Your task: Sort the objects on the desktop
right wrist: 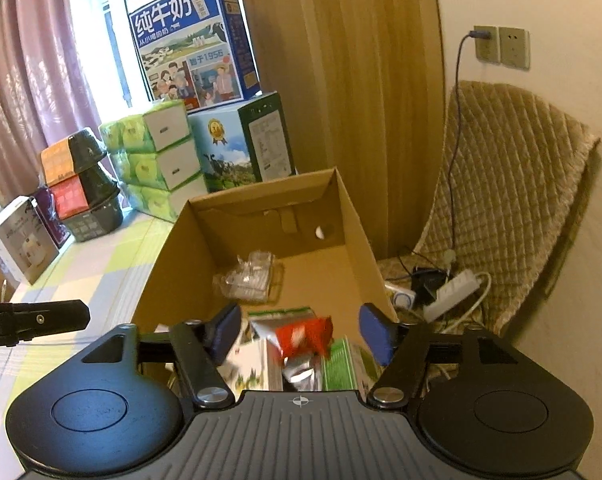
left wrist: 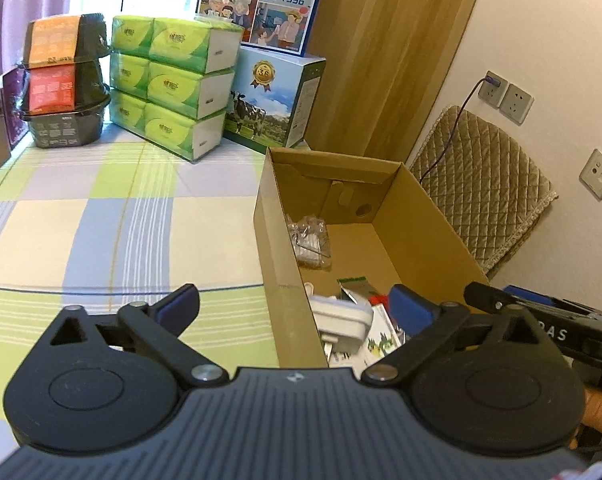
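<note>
Red and silver snack packet (right wrist: pixel 305 344) is sitting in the near end of the cardboard box (right wrist: pixel 357 216), right in the middle of my right-wrist view, between the two blue pads and a bit beyond them. It's blurry, so I can't tell if it's resting flat on the pile or not. My right gripper (right wrist: pixel 303 334) has its jaws wide apart, nothing in them, and the packet isn't touching either pad as far as I can see.

Under and around the packet there's a heap of printed paper packets (right wrist: pixel 341 368), green and white mostly. From the left wrist I also see a white charger plug (left wrist: pixel 343 318) lying in that same near end, hard against the box's left wall. Further back in the box is a crinkly clear plastic bag (right wrist: pixel 251 276).

My left gripper (left wrist: pixel 297 306) is spread open too, straddling the box's left wall: one finger over the checked tablecloth (left wrist: pixel 101 216), the other over the box contents.

Behind the box: green tissue packs (left wrist: pixel 173 80), milk cartons (left wrist: pixel 269 96), and off to the right a quilted chair (right wrist: pixel 513 184) with a power strip (right wrist: pixel 453 292) on its seat.
</note>
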`<state>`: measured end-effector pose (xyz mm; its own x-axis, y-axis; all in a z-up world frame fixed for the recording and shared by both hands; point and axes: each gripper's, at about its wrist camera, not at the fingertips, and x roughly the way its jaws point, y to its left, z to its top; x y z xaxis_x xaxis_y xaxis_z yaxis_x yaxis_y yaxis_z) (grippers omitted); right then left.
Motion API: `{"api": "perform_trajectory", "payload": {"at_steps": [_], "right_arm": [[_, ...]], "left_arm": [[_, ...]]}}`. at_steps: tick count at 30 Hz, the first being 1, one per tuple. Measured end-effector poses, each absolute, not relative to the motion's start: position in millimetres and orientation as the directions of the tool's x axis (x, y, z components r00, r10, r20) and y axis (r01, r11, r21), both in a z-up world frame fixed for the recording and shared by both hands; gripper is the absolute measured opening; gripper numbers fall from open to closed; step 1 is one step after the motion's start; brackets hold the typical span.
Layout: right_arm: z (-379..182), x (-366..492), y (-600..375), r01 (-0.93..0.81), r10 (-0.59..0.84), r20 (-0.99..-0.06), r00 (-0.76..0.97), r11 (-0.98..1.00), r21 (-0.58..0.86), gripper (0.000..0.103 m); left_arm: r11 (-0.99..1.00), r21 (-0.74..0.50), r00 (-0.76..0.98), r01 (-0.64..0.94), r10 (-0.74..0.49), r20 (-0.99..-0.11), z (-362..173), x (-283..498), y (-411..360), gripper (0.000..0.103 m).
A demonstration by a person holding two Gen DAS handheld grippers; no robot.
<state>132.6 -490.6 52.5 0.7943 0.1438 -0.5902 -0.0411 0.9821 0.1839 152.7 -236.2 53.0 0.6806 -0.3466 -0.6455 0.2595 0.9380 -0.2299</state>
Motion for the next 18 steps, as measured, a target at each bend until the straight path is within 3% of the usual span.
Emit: {"api": "perform_trajectory", "payload": {"at_steps": [9,11,18], "right_arm": [[63,87,-489,-0.037,0.130,-0.590,0.797,0.985,0.168,0.091],[65,78,-489,-0.018,0.114,-0.593,0.797,0.986,0.166,0.101],[70,49,-487,-0.022,0.120,-0.613,0.781,0.986,0.165,0.101]], "left_arm": [[0.949,-0.197,0.691,0.245,-0.314,-0.652,59,110,-236,0.102],[0.951,-0.200,0.694,0.237,-0.310,-0.650,61,100,-233,0.102],[0.953,-0.197,0.694,0.229,-0.302,-0.653,66,71,-227,0.102]]}}
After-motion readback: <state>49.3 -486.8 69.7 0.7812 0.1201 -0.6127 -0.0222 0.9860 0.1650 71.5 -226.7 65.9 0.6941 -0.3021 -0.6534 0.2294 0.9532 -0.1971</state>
